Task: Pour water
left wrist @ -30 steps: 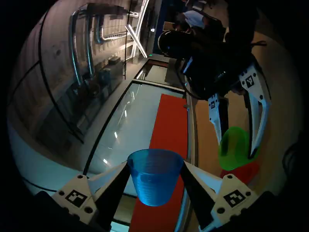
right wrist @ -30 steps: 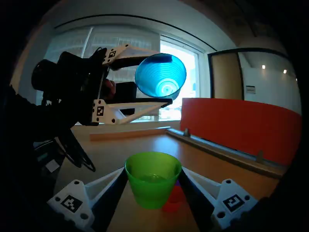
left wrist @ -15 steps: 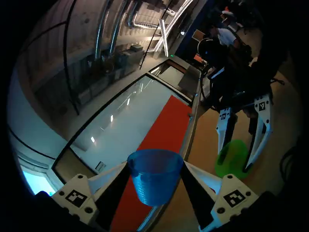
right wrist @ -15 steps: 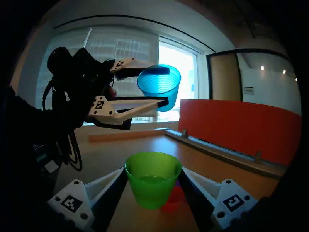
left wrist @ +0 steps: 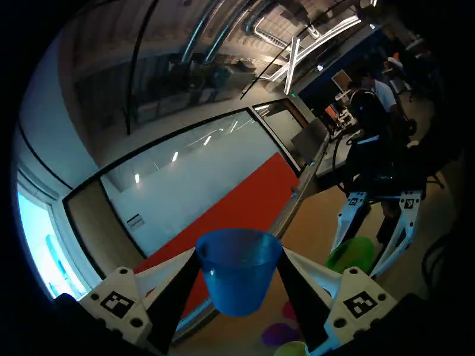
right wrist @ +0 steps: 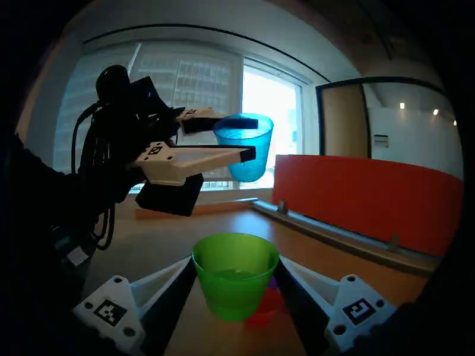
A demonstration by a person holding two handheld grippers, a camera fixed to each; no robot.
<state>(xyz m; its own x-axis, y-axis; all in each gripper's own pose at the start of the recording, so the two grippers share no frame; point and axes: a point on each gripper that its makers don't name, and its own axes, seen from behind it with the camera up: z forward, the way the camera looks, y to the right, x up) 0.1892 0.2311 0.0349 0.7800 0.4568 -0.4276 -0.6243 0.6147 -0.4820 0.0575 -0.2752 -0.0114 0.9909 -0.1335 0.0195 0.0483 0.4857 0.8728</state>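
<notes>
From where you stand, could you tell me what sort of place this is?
Most likely an open-plan office: a long wooden desk with an orange divider along it, tall windows, and bare pipes on the ceiling.

Orange partition (right wrist: 374, 196) at the far edge of the wooden table (right wrist: 172, 237) — bright window (right wrist: 267, 95) beyond it

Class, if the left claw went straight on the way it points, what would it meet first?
Probably the red panel, near its top edge; depth is unclear, so it might clear it and reach the wall behind.
</notes>
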